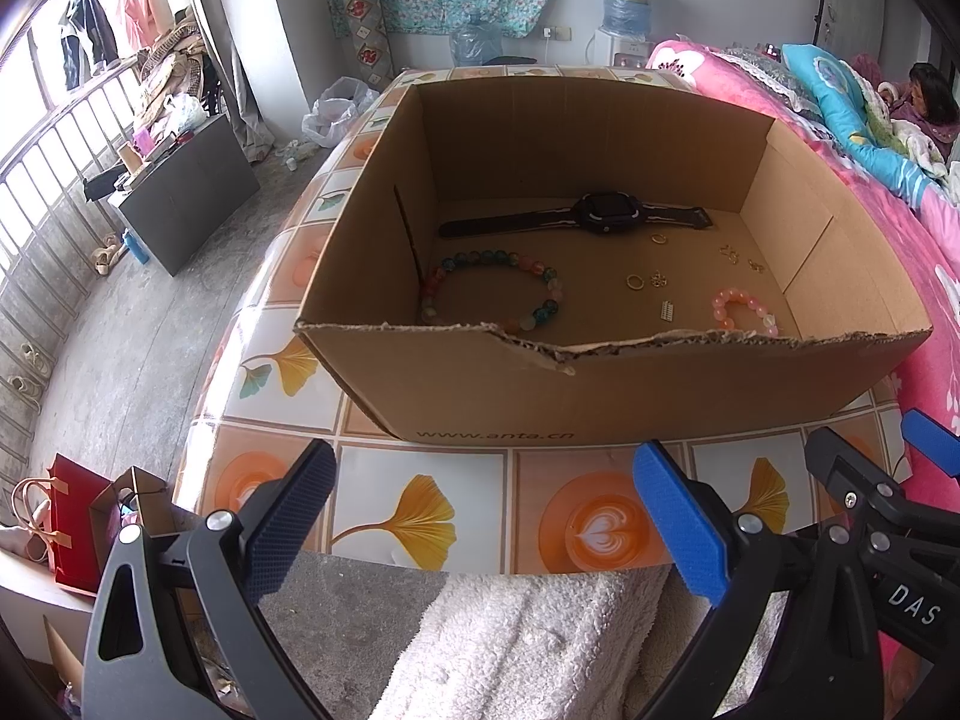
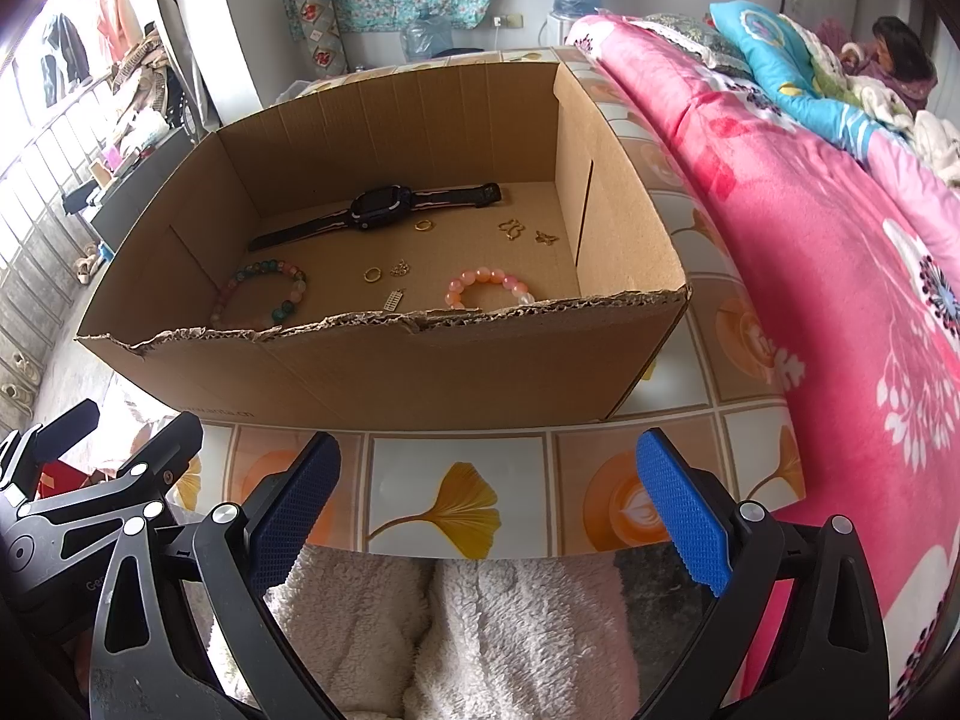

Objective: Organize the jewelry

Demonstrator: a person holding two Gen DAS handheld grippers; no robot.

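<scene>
Cardboard box (image 1: 600, 384), open-topped, near edge torn, on a patterned table (image 1: 420, 510).

Contents, all on the box floor: black watch (image 1: 603, 214) along the far wall; multicoloured bead bracelet (image 1: 492, 291) near the left wall; pink bead bracelet (image 1: 744, 309) behind the near wall; small gold rings and charms (image 2: 396, 269) between them.

Progress, as judged: jewelry appeared gathered in the box; sorting or grouping remained.

Left gripper (image 1: 483, 519) and right gripper (image 2: 489, 516): fingers spread, empty, before the box.

Writing: "www.anta.cn" on the box front; "DAS" on a gripper.

right gripper (image 2: 489, 513) gaping, empty | cardboard box (image 2: 420, 366) holds watch (image 2: 378, 211)
</scene>
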